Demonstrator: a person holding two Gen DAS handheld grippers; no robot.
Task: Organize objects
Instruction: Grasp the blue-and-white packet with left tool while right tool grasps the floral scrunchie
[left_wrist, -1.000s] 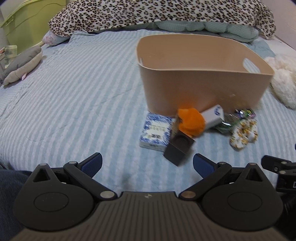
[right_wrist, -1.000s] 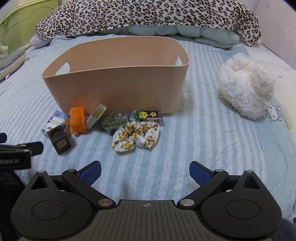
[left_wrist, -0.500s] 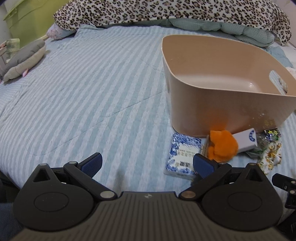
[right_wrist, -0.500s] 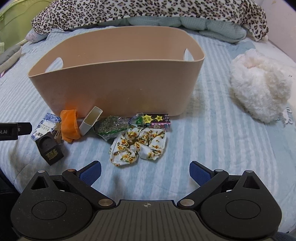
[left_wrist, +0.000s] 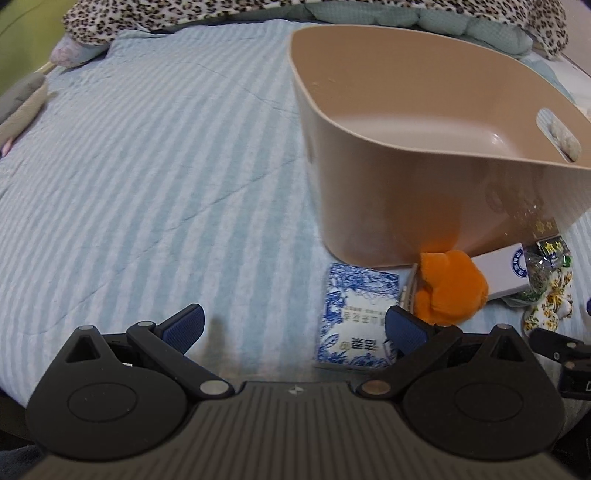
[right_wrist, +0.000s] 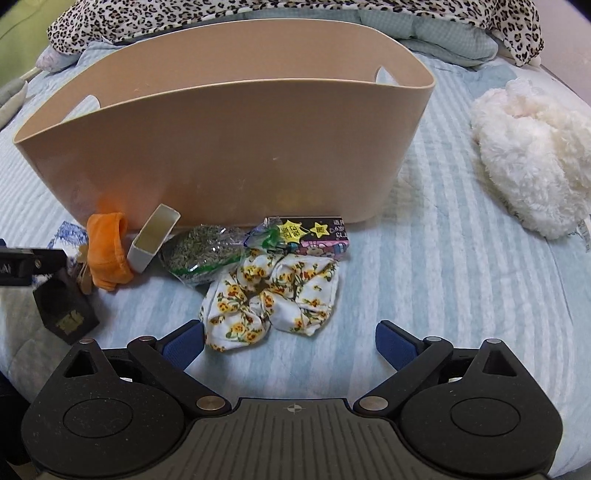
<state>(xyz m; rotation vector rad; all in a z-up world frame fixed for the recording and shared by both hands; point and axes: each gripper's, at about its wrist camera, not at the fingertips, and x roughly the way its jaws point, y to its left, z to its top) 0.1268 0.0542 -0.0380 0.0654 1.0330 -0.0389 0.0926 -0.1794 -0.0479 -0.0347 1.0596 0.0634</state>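
Hovering over the bed, both tools spread apart, empty: left tool beside blue-patterned box, right tool at floral scrunchie. Small items sit along the front wall of tan bin.

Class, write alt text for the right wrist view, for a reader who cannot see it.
An open right gripper hovers over a striped bedspread, facing a floral scrunchie. Behind it, small items lie against an empty-looking beige tub: orange cloth, a herb bag, a starred box. A fluffy white toy lies right.
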